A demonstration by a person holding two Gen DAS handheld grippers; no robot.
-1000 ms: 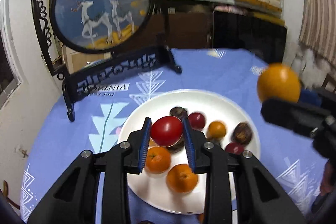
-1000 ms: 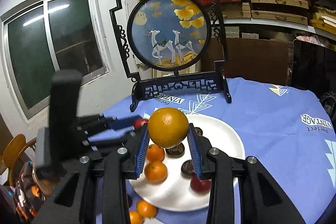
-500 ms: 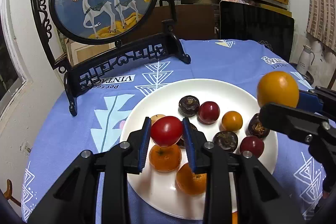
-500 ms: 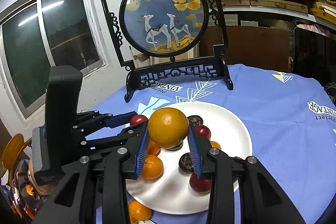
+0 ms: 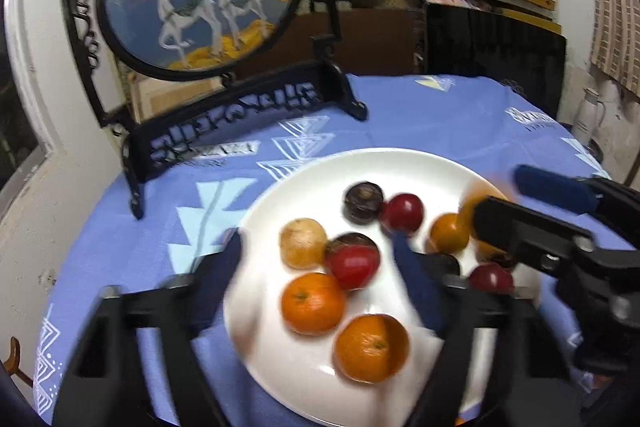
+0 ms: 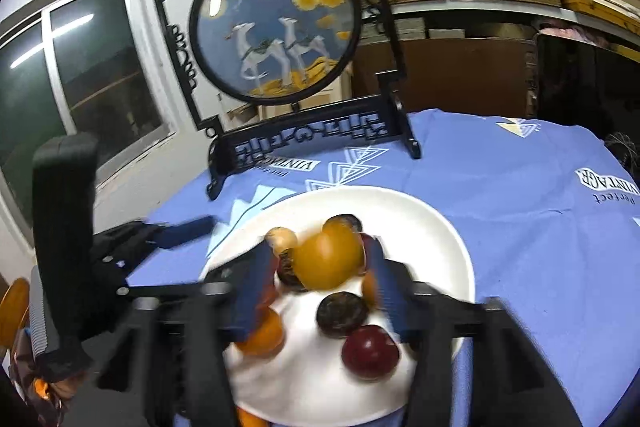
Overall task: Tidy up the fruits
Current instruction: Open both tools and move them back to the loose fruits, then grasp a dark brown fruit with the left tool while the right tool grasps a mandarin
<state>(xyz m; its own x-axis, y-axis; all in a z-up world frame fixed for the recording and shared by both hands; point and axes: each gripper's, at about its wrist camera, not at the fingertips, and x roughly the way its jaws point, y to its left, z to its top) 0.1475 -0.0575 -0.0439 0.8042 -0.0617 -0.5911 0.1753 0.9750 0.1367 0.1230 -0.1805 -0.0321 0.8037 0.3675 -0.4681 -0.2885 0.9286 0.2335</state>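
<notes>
Now resting on the white plate [image 5: 400, 163], red tomato [image 5: 354, 263] between the spread jaws of the left gripper [image 5: 320, 259], just opened, pads clear of it. At three o'clock, orange [image 6: 328, 259] between the right gripper [image 6: 320, 279] jaws, also just opened, seemingly loose over the plate's middle. Roundish fruit, no long axis. Next, likely both grippers backing toward six o'clock.

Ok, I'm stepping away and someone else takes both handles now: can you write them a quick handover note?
Left claw: jaws just opened, round red tomato lies free between them on the white round plate.
Right claw: jaws just opened, large yellow-orange citrus between them, over the plate; whether it has settled I can't tell.
Done: tangerines, dark chestnut-like fruits and red fruits are plated.
Left: draw both claws back; one orange fruit shows at the plate's near rim.
</notes>
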